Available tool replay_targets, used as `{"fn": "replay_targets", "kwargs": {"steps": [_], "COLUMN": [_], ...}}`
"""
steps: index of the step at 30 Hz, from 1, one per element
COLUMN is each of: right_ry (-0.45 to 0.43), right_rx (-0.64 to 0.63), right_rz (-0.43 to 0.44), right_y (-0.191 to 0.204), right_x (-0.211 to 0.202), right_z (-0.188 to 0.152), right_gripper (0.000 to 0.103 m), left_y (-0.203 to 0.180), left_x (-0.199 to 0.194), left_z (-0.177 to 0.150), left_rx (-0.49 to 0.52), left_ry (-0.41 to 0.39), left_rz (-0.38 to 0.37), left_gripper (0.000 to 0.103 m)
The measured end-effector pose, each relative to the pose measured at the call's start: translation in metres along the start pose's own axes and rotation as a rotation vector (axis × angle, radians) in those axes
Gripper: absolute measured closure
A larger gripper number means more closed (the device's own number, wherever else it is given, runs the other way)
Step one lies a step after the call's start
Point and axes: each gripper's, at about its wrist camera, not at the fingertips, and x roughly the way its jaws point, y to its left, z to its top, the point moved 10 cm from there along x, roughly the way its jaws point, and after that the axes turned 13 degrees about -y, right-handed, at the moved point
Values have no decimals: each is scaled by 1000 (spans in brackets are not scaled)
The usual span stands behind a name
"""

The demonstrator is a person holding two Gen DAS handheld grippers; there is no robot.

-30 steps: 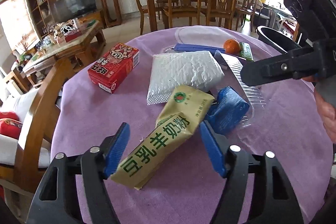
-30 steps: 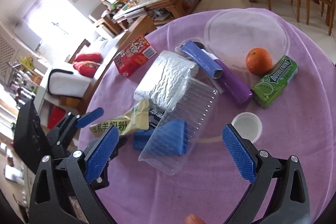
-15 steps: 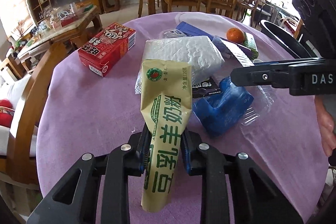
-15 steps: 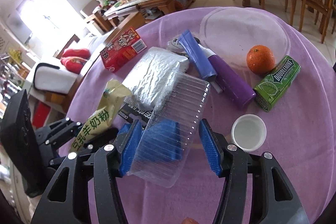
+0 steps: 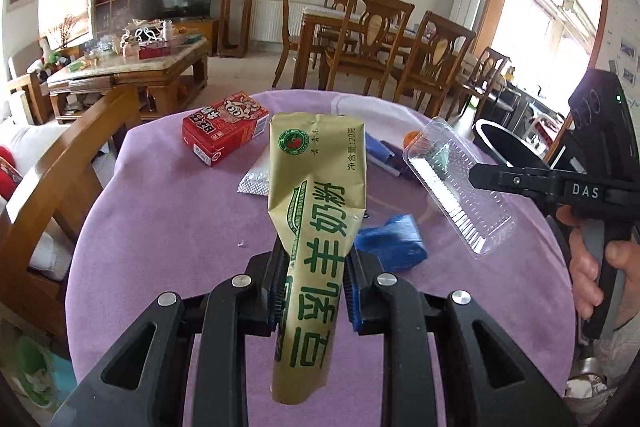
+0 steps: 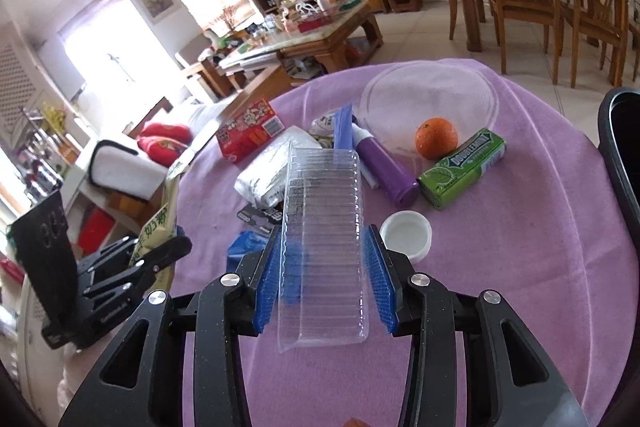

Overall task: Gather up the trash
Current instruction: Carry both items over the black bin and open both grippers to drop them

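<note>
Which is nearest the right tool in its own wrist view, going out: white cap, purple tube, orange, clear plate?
1. White cap, just right of the right tool.
2. Purple tube, ahead, mid-table.
3. Orange, farther right.
4. Clear plate, at the far edge.

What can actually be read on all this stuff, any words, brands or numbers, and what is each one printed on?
"羊奶粉" and "净含量:20克": gold sachet pinched in the left gripper.
"DOUBLEMINT": green gum pack on the purple tablecloth.
"DAS": side of the right gripper, whose jaws are closing on the clear plastic tray.
Red carton: large characters, upside down, not legible.
Black wrapper: print too small to read.
</note>
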Motion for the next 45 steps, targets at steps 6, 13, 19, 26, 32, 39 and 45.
{"fn": "replay_targets", "kwargs": {"steps": [6, 13, 19, 26, 32, 39, 45], "right_ry": [-195, -373, -495, -593, -617, -591, -578], "right_rx": [-33, -23, 2, 54, 125, 144, 157], "right_rz": [50, 39, -53, -216, -312, -351, -354], "right_y": [-10, -60, -137, -251, -338, -381, -386], "right_x": [-55, -119, -173, -221, -238, -228, -208], "right_z": [37, 77, 103, 115, 104, 81, 68], "right_gripper": [63, 62, 62, 62, 62, 62, 62], "left_y": [-51, -130, -212, -297, -346, -364, -365], "left_x": [-10, 11, 52, 108, 151, 182, 190], "left_z": [31, 58, 72, 67, 57, 36, 36], "left_rx": [1, 12, 20, 55, 63, 34, -32], "left_ry": [-115, -187, -201, -161, -123, -78, -58], "left_rz": [-13, -105, -209, -299, -338, -349, -378], "left_gripper": [78, 78, 78, 78, 78, 78, 78]}}
